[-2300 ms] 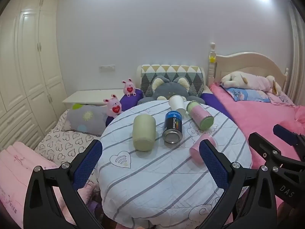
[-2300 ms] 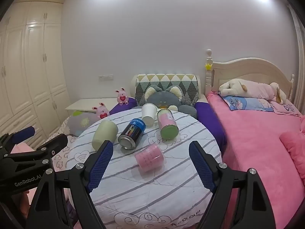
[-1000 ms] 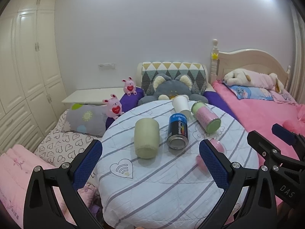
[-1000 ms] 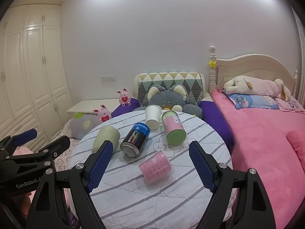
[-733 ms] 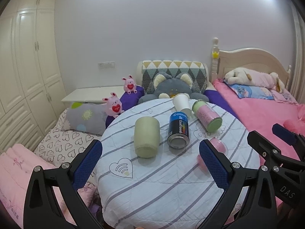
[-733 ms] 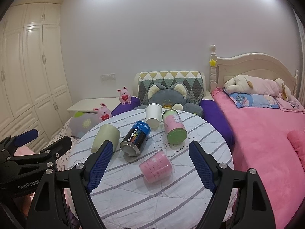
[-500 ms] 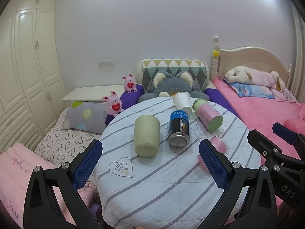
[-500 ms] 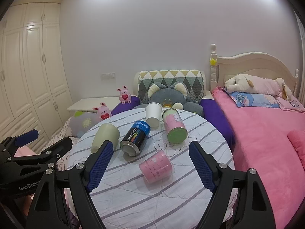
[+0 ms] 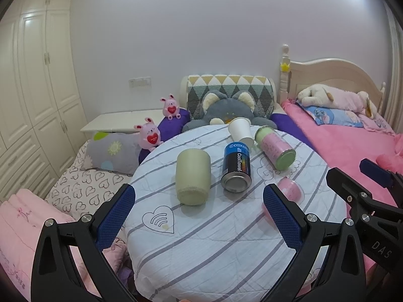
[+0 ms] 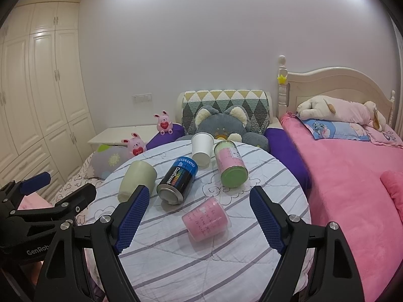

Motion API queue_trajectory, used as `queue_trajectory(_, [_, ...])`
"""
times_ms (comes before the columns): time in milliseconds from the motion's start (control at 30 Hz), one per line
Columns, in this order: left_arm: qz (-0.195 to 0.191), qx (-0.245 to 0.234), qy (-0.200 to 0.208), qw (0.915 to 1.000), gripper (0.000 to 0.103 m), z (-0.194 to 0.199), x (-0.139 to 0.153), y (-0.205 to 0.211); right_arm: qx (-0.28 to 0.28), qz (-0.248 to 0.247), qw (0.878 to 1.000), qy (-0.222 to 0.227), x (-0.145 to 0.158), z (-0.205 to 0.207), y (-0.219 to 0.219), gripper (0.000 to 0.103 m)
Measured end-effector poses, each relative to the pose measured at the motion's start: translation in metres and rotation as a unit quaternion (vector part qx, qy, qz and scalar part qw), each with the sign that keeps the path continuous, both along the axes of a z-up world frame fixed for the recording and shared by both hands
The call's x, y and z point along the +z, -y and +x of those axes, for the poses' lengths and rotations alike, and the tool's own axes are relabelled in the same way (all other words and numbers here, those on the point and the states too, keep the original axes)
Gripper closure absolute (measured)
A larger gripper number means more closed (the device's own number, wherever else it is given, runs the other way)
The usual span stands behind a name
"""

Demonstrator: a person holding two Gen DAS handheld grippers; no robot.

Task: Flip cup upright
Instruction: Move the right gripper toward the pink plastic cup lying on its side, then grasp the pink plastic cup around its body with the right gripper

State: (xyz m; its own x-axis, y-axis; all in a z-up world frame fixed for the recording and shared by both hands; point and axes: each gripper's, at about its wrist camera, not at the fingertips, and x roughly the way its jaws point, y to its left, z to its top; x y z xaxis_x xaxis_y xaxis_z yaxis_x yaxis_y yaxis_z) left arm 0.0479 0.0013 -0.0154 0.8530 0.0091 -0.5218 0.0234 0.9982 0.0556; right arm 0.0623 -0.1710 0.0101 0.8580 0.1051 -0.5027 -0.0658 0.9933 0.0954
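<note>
Both grippers hover spread and empty over the round table, with every container lying on its side.

We start from the round table under its striped cloth, near the pink bed: on it lie a pale green cup at the left, a blue Cool Towel can beside it, a pink-and-green canister, a white paper cup at the far edge, and a small pink measuring cup nearest the right side. Our left gripper and right gripper both have their jaws wide apart, grasping nothing. We judge the step is choosing and approaching a cup; the green one sits ahead of the left gripper, the pink one between the right gripper's fingers in view. To do it well, we should straddle the cup's body across its width, close gently, and lift before rotating so it does not roll on the soft cloth.
</note>
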Motion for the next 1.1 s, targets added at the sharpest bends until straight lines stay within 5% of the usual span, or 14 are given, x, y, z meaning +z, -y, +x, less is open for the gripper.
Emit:
queue_trajectory(700, [0.01,0.011,-0.026,0.9996,0.0,0.026,-0.014,-0.004,0.002,0.001,1.0,-0.018,-0.014,0.024,0.006,0.02])
queue_trajectory(1100, [0.015,0.022,-0.065,0.9975,0.0,0.051,-0.038,-0.011,-0.035,0.039,0.996,-0.078,-0.05,0.044,0.01,0.02])
